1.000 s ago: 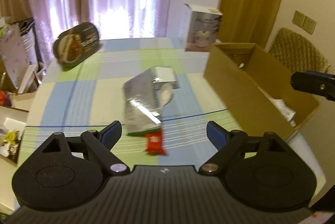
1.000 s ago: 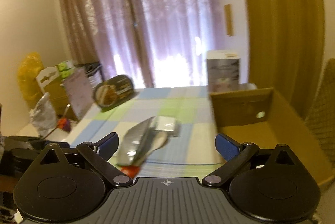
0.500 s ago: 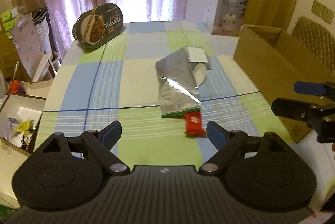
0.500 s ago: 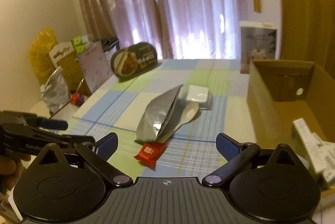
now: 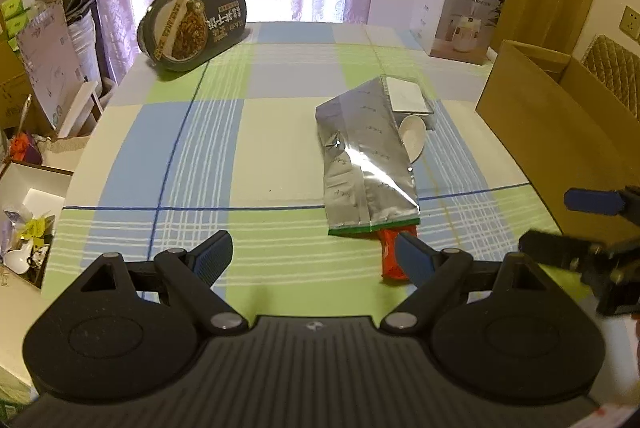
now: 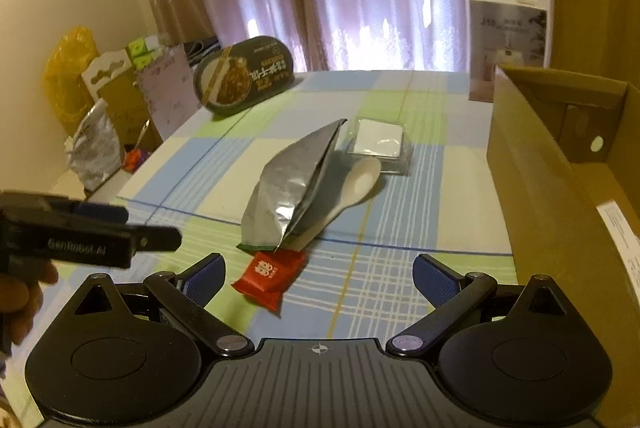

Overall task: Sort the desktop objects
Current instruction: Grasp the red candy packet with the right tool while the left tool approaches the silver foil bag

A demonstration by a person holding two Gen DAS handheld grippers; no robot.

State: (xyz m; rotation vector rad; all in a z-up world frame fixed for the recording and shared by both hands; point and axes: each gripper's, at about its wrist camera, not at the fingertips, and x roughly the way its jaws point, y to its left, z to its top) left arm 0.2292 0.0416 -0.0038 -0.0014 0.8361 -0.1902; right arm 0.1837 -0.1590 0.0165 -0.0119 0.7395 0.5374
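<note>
On the checked tablecloth (image 6: 192, 168), nearest both tools, lies the red snack packet (image 6: 269, 275), its far end tucked just under the green edge of the silver foil pouch (image 6: 290, 184); a white spoon (image 6: 354, 188) and a small clear-lidded tub (image 6: 380, 142) sit beside the pouch, with the open cardboard box (image 6: 540, 164) to the right. Both the right gripper (image 6: 319, 278) and the left gripper (image 5: 316, 258) hover with jaws spread wide, empty. Pulling the packet out may drag the light pouch along, and the slick wrapper could slip from a shallow pinch.
</note>
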